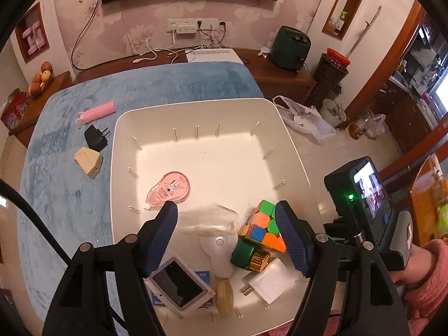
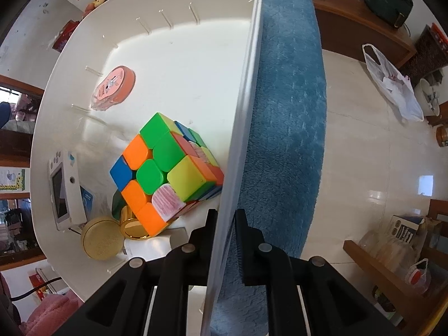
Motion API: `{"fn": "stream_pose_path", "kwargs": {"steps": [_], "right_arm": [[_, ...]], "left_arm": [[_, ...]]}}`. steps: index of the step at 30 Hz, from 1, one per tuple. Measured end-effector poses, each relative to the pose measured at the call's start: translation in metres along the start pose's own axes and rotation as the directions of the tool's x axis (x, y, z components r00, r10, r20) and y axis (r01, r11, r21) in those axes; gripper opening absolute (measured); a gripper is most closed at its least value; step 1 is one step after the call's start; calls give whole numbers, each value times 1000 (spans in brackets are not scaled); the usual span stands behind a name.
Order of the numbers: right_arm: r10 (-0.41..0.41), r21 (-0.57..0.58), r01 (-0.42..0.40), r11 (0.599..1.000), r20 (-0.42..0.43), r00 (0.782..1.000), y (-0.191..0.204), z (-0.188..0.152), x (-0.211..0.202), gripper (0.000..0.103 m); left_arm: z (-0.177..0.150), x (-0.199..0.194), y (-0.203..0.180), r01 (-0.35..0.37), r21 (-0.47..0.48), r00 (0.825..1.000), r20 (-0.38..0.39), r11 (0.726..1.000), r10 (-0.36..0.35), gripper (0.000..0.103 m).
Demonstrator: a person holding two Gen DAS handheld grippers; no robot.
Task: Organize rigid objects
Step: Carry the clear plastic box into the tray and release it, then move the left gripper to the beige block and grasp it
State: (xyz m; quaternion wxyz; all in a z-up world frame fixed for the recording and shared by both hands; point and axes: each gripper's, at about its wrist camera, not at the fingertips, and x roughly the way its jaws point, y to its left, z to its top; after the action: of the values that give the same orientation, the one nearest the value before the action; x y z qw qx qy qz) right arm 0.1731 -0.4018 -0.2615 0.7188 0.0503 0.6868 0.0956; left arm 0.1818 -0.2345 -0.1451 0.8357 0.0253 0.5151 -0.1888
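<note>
A white bin (image 1: 196, 105) stands on a blue cloth (image 1: 70, 173). Inside it lie a pink correction tape (image 1: 169, 190), a colourful puzzle cube (image 1: 261, 229), a green bottle with a gold cap (image 1: 246, 256), a white charger (image 1: 268, 282), a round yellowish tin (image 1: 224, 296) and a white device with a screen (image 1: 179, 287). My left gripper (image 1: 225, 210) hangs open over the bin with nothing gripped, its right finger close beside the cube. My right gripper (image 2: 226, 215) is shut on the bin's side wall (image 2: 246, 106), one finger inside and one outside, near the cube (image 2: 162, 173).
On the cloth left of the bin lie a pink roller (image 1: 98, 110), a black plug adapter (image 1: 96, 137) and a beige box (image 1: 88, 161). A hand in a pink sleeve (image 1: 422, 271) holds the unit at the bin's right rim. Tiled floor with a plastic bag (image 2: 392, 84) lies beyond the cloth's edge.
</note>
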Motion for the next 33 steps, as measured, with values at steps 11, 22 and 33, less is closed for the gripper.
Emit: {"fn": "stream_pose_path", "kwargs": {"steps": [11,22,33], "right_arm": [[16,89,-17,996,11,1000,-11,-1,1,12],[13,267,-15,963,9,1000,-25,-5,8,10],[-44,441,27,897,29,999,-31,-11,7,9]], "left_arm": [[1,-4,33,-16,-63,999,-29,998,15,77],[3,-12,90,-51,-65,997,-53,997,48,77],[17,-4,163,-69,-24,990,-126,997,65,77]]}}
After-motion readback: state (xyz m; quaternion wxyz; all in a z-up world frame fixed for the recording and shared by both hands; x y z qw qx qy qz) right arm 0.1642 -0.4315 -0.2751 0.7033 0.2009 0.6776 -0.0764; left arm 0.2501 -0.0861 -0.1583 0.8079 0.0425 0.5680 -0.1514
